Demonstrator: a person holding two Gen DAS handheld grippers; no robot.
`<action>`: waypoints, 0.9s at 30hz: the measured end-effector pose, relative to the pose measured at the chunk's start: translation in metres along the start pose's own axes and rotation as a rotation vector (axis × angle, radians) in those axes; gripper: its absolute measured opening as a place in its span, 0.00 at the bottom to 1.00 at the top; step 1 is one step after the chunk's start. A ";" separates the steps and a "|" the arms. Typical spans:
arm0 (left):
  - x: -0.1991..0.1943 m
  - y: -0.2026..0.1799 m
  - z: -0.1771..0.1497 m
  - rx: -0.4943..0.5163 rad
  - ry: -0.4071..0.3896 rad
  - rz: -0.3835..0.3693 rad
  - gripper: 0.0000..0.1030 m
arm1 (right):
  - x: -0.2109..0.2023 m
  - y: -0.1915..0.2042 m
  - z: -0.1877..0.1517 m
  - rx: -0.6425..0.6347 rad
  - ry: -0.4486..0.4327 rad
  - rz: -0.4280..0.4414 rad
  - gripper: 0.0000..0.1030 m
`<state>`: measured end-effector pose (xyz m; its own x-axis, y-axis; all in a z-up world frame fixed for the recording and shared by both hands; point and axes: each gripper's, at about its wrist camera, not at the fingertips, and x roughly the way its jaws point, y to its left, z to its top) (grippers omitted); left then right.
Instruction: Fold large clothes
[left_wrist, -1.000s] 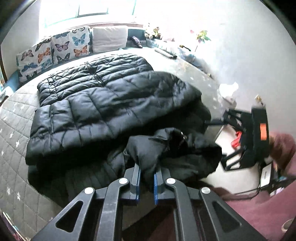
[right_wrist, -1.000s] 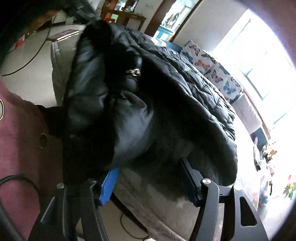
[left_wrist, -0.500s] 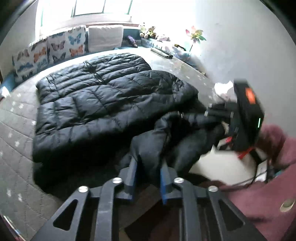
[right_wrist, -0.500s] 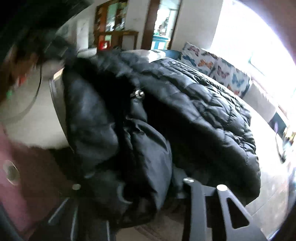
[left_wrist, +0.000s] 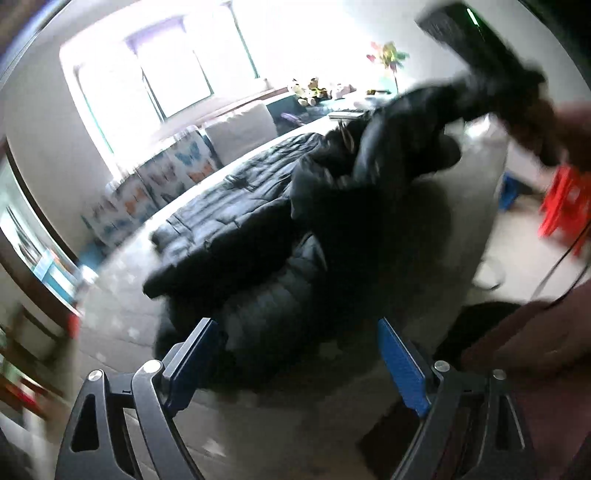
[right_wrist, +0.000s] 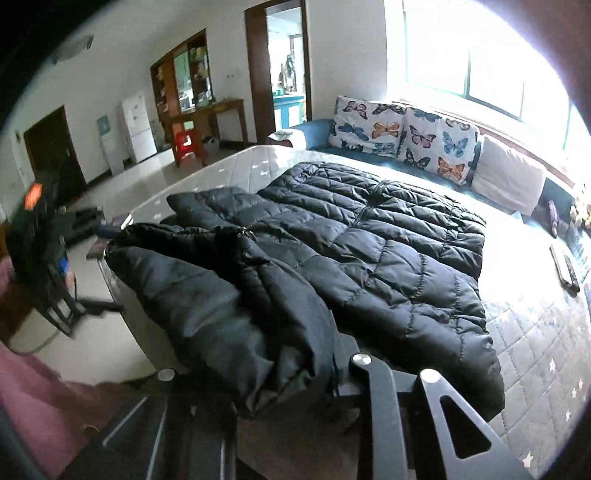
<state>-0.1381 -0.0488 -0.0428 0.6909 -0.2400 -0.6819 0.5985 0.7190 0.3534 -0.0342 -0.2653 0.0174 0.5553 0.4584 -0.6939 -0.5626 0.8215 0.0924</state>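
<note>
**One clamp carries the whole hood end**

Our right gripper (right_wrist: 295, 384) is clamped on the bunched hood end of the black down jacket (right_wrist: 369, 258), the fabric heaped over its jaws. Our left gripper (left_wrist: 295, 358) has just been opening; its blue pads (left_wrist: 402, 365) stand wide apart with nothing between them, near the jacket's near edge. The jacket lies spread across the quilted mattress (right_wrist: 535, 332), its far hem toward the butterfly cushions (right_wrist: 406, 136).

We judge the slick, puffy shell likely to creep out of a single pinch, so the raised part could flop back onto the jacket crooked. If we pull it across the jacket one-handed, the folded sleeve may drag and undo, or the bulk slide off the mattress's near edge.
</note>
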 end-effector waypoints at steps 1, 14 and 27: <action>0.007 -0.004 -0.001 0.034 0.002 0.038 0.88 | 0.000 0.001 0.001 -0.001 -0.001 -0.005 0.25; -0.011 -0.004 -0.021 -0.020 -0.071 0.047 0.30 | -0.023 0.026 -0.018 -0.017 -0.031 -0.041 0.19; -0.105 -0.013 -0.059 -0.144 -0.089 -0.033 0.30 | -0.059 0.063 -0.027 -0.106 -0.047 -0.013 0.18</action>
<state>-0.2425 0.0055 -0.0133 0.7088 -0.3175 -0.6299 0.5620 0.7939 0.2321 -0.1193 -0.2499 0.0451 0.5897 0.4654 -0.6600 -0.6153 0.7883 0.0060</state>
